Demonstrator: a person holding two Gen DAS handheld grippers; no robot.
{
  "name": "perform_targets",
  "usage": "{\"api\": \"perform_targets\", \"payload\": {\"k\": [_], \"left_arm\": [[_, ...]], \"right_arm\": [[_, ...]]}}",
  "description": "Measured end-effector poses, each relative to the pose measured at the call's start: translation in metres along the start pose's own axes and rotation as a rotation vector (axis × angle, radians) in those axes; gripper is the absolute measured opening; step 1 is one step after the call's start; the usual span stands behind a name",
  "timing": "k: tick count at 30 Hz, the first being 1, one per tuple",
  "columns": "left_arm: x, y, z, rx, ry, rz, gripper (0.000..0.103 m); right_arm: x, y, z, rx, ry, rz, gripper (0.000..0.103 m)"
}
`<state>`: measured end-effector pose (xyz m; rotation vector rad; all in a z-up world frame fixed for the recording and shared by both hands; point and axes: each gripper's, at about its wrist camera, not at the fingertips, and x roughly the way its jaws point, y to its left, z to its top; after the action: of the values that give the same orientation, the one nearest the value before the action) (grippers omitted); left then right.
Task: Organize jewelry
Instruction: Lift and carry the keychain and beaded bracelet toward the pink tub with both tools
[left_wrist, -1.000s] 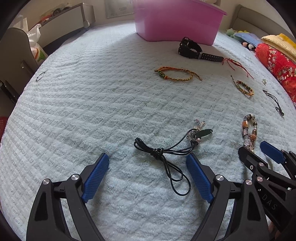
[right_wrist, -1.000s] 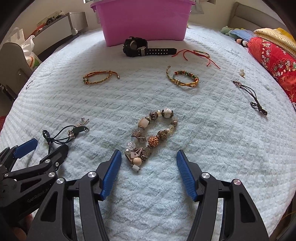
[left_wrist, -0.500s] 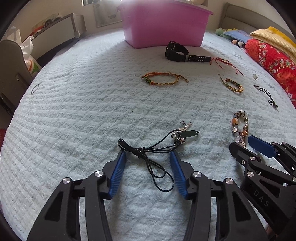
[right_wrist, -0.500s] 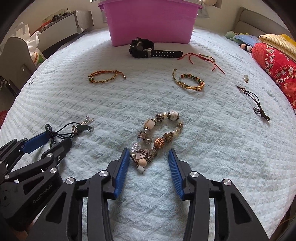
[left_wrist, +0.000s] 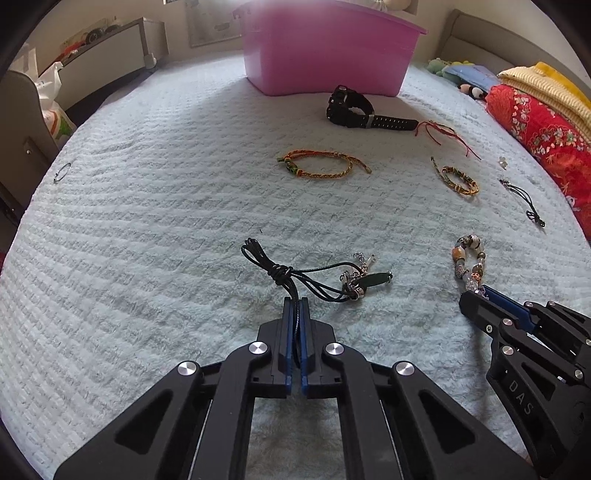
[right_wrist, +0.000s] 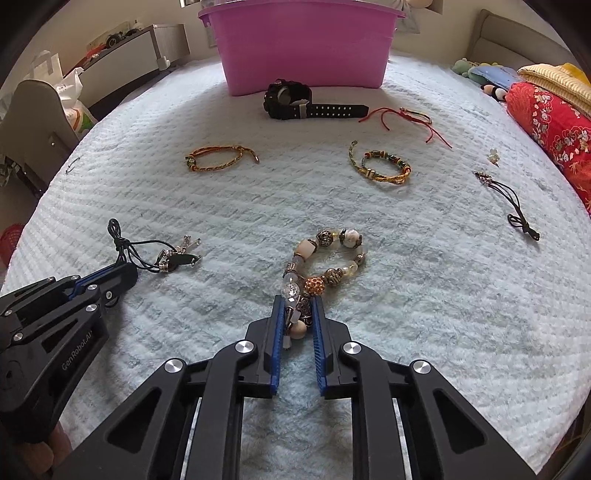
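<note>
The left gripper has its jaws pinched on the black cord necklace; the right gripper clamps the near end of the beaded bracelet. Both lie on the bed. Lift straight and slowly (charms may snag the fleece) toward the pink tub.

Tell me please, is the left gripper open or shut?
Shut: the left gripper pinches the black cord necklace between its blue pads.

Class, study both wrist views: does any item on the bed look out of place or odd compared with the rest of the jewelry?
One item: a thin metal ring lies alone near the blanket's far left edge, well apart from the other pieces. Also, the black cord necklace is knotted in a tangle. Nothing looks spilled or broken.
</note>
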<state>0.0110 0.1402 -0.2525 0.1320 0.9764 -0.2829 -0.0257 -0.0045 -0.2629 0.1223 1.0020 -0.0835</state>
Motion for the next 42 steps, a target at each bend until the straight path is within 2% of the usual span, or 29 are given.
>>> {"api": "perform_targets", "payload": {"k": [17,25,37,42], "left_arm": [[-0.052,-0.016,0.032,0.031,-0.003,-0.083,0.003],[-0.081,-0.019,0.047,0.061,0.000,-0.098,0.003],[-0.137,-0.026,0.088,0.105,0.009,-0.135,0.003],[-0.162,-0.037,0.110,0.091,0.002,-0.125,0.003]], "right_arm": [[-0.050,-0.015,0.015,0.066,0.013,-0.016,0.014],[-0.085,-0.021,0.025,0.119,0.016,-0.020,0.014],[-0.153,-0.027,0.068,0.155,0.019,-0.030,0.014],[-0.182,-0.038,0.091,0.125,0.016,-0.012,0.014]]}}
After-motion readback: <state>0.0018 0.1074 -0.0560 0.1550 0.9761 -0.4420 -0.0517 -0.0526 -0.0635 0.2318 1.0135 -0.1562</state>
